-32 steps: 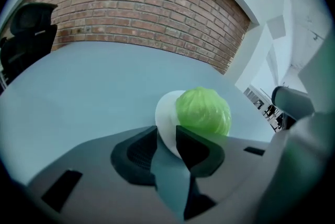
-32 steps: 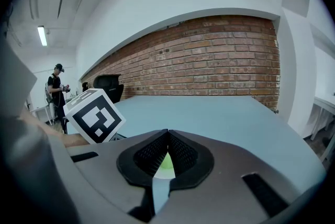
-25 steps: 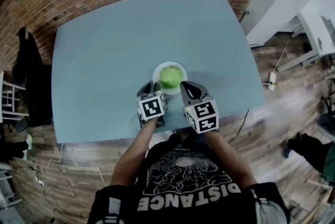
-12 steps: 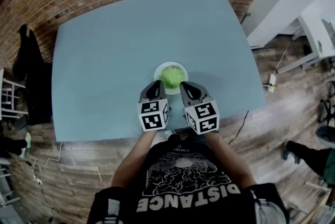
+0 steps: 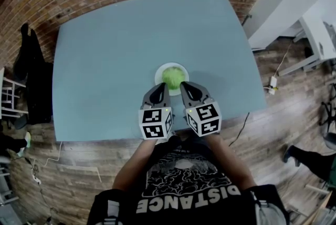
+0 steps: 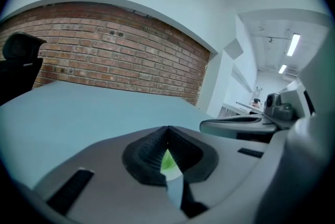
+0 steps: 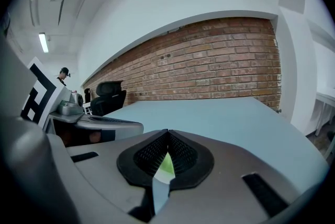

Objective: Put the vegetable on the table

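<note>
Head view shows the vegetable (image 5: 172, 77), a round green head, sitting on a white plate (image 5: 157, 72) that rests on the blue table (image 5: 105, 61). It lies just ahead of both tools, in line with the space between their tips. The left gripper (image 5: 159, 88) is closing fully, its ribbed pads meeting tip to tip with nothing pinched between them. The right gripper (image 5: 185, 85), just beside it on the near side of the plate, is clenched the same way and is also empty.

In the left gripper view, a sliver of green (image 6: 167, 160) shows through the slit behind the closed pads, above a strip of white plate (image 6: 176, 189). The right gripper view shows the same.

By my reading, the task is at its approach step. Nothing is lifted and the vegetable is not yet on the table. The next move likely calls for one tool to spread wide, reach forward around the round head and grip it firmly. The other could steady the plate rim so the plate does not slide.
</note>
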A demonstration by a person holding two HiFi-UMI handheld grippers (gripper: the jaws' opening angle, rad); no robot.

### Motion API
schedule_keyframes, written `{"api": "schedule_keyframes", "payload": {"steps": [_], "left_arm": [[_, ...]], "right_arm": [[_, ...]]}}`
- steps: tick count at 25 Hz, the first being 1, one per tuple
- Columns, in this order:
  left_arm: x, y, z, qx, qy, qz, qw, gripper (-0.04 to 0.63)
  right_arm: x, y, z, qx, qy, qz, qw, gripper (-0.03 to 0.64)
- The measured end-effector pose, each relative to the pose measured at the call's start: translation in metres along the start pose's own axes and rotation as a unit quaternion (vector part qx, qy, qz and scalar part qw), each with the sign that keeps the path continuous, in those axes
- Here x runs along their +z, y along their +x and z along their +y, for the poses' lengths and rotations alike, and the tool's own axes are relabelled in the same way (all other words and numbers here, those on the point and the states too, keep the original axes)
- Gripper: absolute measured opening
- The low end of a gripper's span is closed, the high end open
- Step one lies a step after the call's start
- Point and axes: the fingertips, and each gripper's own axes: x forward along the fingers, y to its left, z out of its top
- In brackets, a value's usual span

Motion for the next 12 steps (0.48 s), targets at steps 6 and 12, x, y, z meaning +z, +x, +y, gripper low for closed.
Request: {"api": "schedule_keyframes", "payload": {"steps": [6,12], "left_arm": [[0.007,-0.007,-0.017,-0.023,0.011,-0.013,0.9996,0.002],[0.014,-0.015,-0.023,-0.029,0.008,-0.021,0.9993,0.002]], "right_arm": [[0.006,-0.007,0.005,0.006,0.006,-0.007,1.000,0.007],[0.017,-0.015,0.011,0.008,0.006,-0.022,1.000,0.006]]}}
